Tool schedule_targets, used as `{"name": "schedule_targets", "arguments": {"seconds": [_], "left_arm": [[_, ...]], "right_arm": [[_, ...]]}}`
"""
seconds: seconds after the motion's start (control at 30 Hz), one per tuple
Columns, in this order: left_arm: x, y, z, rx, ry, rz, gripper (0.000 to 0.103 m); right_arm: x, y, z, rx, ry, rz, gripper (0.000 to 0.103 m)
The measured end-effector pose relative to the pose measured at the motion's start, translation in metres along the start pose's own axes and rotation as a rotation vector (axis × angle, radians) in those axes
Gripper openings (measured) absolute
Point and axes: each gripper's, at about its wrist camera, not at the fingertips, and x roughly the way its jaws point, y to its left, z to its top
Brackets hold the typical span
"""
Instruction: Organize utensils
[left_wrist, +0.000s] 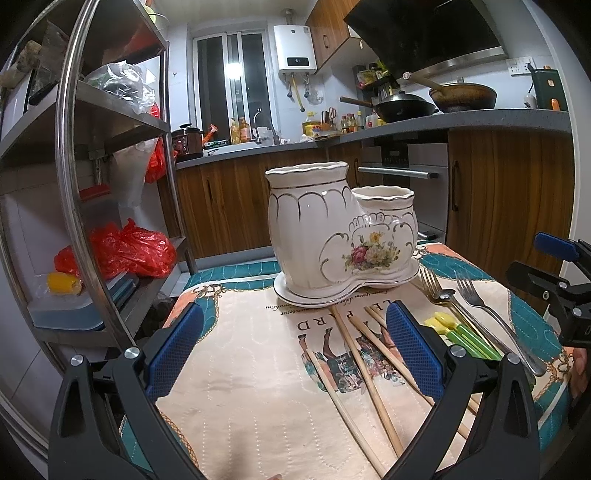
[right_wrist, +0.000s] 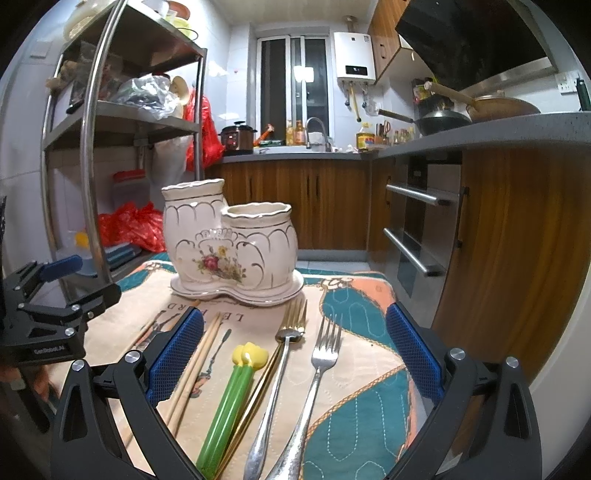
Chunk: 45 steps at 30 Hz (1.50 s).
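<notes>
A white ceramic two-cup utensil holder (left_wrist: 340, 236) with a flower print stands on the patterned table mat (left_wrist: 258, 369); it also shows in the right wrist view (right_wrist: 229, 251). Wooden chopsticks (left_wrist: 365, 373) lie in front of it. To their right lie green-handled utensils with yellow tips (right_wrist: 229, 398), a gold fork (right_wrist: 293, 314), a silver spoon (right_wrist: 277, 376) and a silver fork (right_wrist: 317, 373). My left gripper (left_wrist: 295, 350) is open and empty above the chopsticks. My right gripper (right_wrist: 295, 354) is open and empty above the forks and spoon.
A steel shelf rack (left_wrist: 92, 184) with red bags stands at the left. Wooden cabinets and an oven (right_wrist: 417, 229) are behind and right. The counter (left_wrist: 443, 123) holds woks. The mat's edge (right_wrist: 391, 295) drops off at the right.
</notes>
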Motion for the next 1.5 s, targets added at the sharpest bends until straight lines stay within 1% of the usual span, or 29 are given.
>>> {"name": "schedule_targets", "arguments": {"seconds": [0.1,0.3,0.4,0.47,0.5,0.6,0.7,0.77,0.83,0.87,0.9,0.93,0.97,1.03,1.1,1.17,1.27,1.3,1.37,1.43,1.47,1.5], "left_arm": [[0.001,0.0,0.0,0.0,0.01,-0.003,0.098],[0.003,0.004,0.001,0.014,0.038,-0.006,0.098],[0.004,0.013,0.008,0.032,0.07,-0.004,0.098],[0.008,0.019,0.013,0.037,0.117,0.0,0.098],[0.01,0.021,0.014,0.042,0.144,-0.015,0.098],[0.015,0.022,0.012,0.062,0.217,-0.055,0.098],[0.022,0.014,0.004,0.106,0.305,-0.064,0.098],[0.027,0.013,-0.002,0.073,0.362,-0.104,0.095],[0.032,0.012,-0.008,0.049,0.415,-0.139,0.08],[0.034,0.01,-0.011,0.048,0.437,-0.149,0.078],[0.036,0.009,-0.014,0.052,0.448,-0.151,0.072],[0.038,0.007,-0.017,0.058,0.461,-0.147,0.068],[0.038,0.007,-0.019,0.06,0.467,-0.147,0.066],[0.04,0.006,-0.022,0.048,0.488,-0.16,0.058],[0.041,0.006,-0.026,0.028,0.513,-0.189,0.052],[0.041,0.003,-0.025,0.031,0.514,-0.188,0.051],[0.039,0.001,-0.025,0.036,0.524,-0.203,0.042],[0.04,0.0,-0.024,0.041,0.527,-0.207,0.037],[0.042,-0.002,-0.022,0.057,0.526,-0.217,0.027],[0.046,-0.001,-0.02,0.071,0.53,-0.224,0.014],[0.048,-0.001,-0.019,0.074,0.533,-0.233,0.012],[0.05,0.0,-0.017,0.081,0.538,-0.241,0.009]], "right_arm": [[0.0,-0.002,0.001,0.011,0.008,0.001,0.098],[0.0,-0.015,0.007,0.032,0.025,-0.028,0.098],[-0.002,-0.024,0.016,0.029,0.036,-0.074,0.098],[-0.007,-0.032,0.024,0.026,0.044,-0.086,0.098],[-0.007,-0.035,0.026,0.023,0.051,-0.088,0.098],[-0.005,-0.045,0.029,0.01,0.123,-0.087,0.098],[0.003,-0.051,0.023,0.015,0.22,-0.065,0.098],[0.01,-0.055,0.017,0.032,0.288,-0.044,0.096],[0.019,-0.057,0.011,0.053,0.351,-0.033,0.094],[0.022,-0.056,0.008,0.057,0.366,-0.032,0.087],[0.026,-0.055,0.005,0.061,0.387,-0.031,0.084],[0.029,-0.055,0.004,0.065,0.404,-0.031,0.078],[0.033,-0.054,0.002,0.071,0.421,-0.024,0.074],[0.039,-0.052,0.0,0.084,0.453,-0.001,0.068],[0.044,-0.047,-0.001,0.08,0.486,0.014,0.064],[0.048,-0.042,-0.002,0.065,0.504,0.024,0.06],[0.052,-0.034,-0.005,0.052,0.535,0.054,0.056],[0.053,-0.032,-0.006,0.051,0.544,0.061,0.055],[0.056,-0.029,-0.009,0.042,0.563,0.068,0.05],[0.058,-0.027,-0.01,0.029,0.571,0.064,0.046],[0.059,-0.026,-0.009,0.018,0.569,0.062,0.043],[0.06,-0.025,-0.009,0.01,0.571,0.062,0.042]]}}
